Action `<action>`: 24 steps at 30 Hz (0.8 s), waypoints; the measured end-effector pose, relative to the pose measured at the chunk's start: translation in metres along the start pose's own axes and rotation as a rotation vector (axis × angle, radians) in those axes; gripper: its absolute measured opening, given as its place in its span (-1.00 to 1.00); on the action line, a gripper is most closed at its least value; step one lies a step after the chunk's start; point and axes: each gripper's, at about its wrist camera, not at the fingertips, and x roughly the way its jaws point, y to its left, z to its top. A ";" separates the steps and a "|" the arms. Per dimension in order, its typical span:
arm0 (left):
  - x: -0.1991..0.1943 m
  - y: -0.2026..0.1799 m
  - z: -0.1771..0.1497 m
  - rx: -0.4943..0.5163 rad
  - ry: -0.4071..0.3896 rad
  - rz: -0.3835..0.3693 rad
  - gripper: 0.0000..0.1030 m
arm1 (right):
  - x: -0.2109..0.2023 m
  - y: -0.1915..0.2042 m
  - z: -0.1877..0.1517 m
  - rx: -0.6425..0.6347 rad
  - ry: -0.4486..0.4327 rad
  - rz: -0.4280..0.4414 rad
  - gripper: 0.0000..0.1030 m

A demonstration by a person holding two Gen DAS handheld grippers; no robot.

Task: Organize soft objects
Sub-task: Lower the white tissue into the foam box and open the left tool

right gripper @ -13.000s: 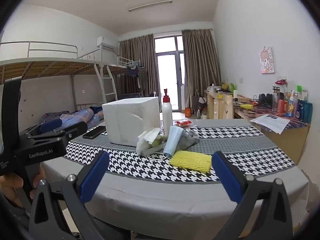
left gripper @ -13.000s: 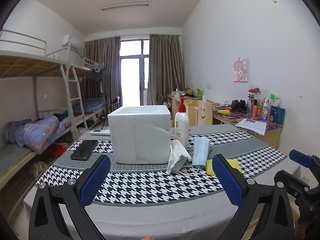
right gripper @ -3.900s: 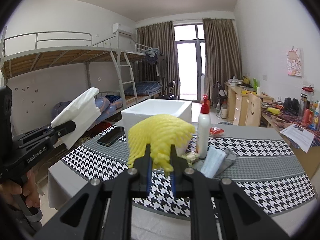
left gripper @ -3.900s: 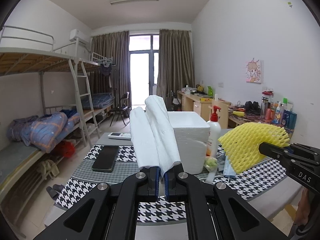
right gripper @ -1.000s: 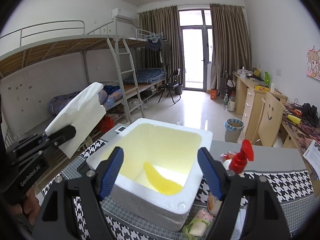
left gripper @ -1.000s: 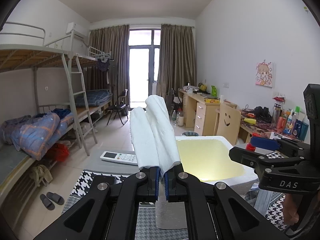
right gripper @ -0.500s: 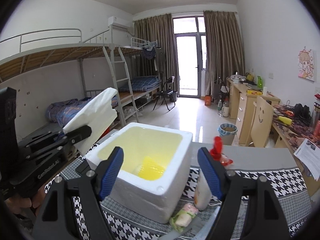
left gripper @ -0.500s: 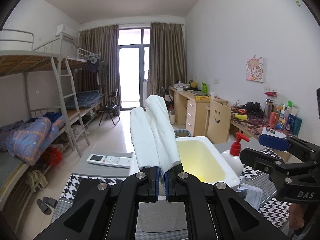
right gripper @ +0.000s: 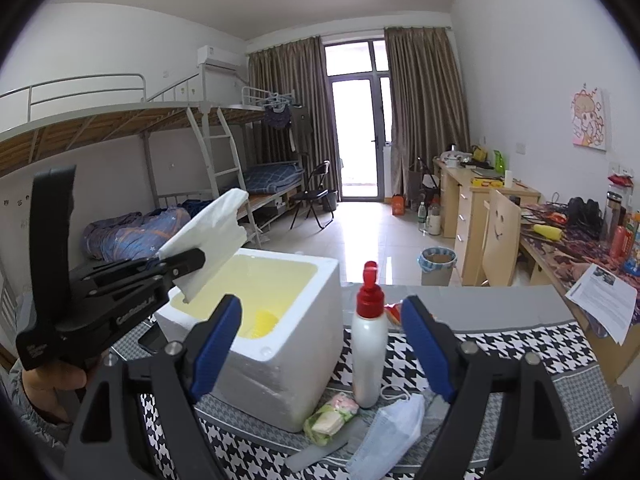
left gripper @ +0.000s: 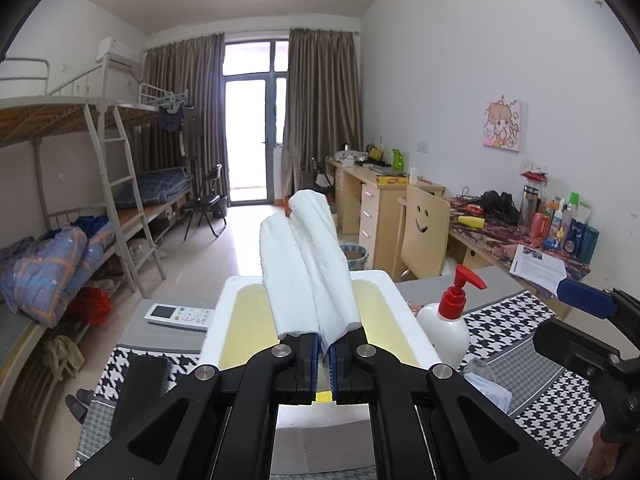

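Sideways, "GenRoboLAI"-marked left claw [right gripper: 180, 266] clamps white tissue [right gripper: 208, 236].

table [right gripper: 520, 312] | foam box [right gripper: 296, 364] | pump bottle [right gripper: 369, 356] | face mask [right gripper: 390, 436] | remote [left gripper: 179, 316]

The foam box [right gripper: 280, 344] stood on the table [right gripper: 520, 320], ahead and left of the right gripper [right gripper: 320, 340]. In it lay the mesh sleeve [right gripper: 262, 322]. The left gripper [left gripper: 324, 360] hung over the box's near rim, and the tissue [left gripper: 308, 272] between its fingers reached out above the opening. The pump bottle [right gripper: 369, 340] stood just right of the box, between the right gripper's 2 fingers in its view. Before the bottle lay a small packet [right gripper: 330, 412] and, to its right, a face mask [right gripper: 390, 432]. Beyond the box, left of the left gripper, lay a remote [left gripper: 178, 316].
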 end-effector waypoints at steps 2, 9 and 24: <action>0.005 -0.003 0.001 0.000 0.014 -0.002 -0.92 | -0.001 -0.004 -0.002 0.006 0.000 -0.005 0.65; 0.019 -0.006 0.002 0.002 0.052 0.018 -0.92 | -0.005 -0.008 -0.003 0.016 -0.002 -0.020 0.65; 0.012 -0.005 0.003 -0.008 0.005 0.075 0.95 | -0.014 -0.009 -0.005 0.021 -0.019 -0.028 0.65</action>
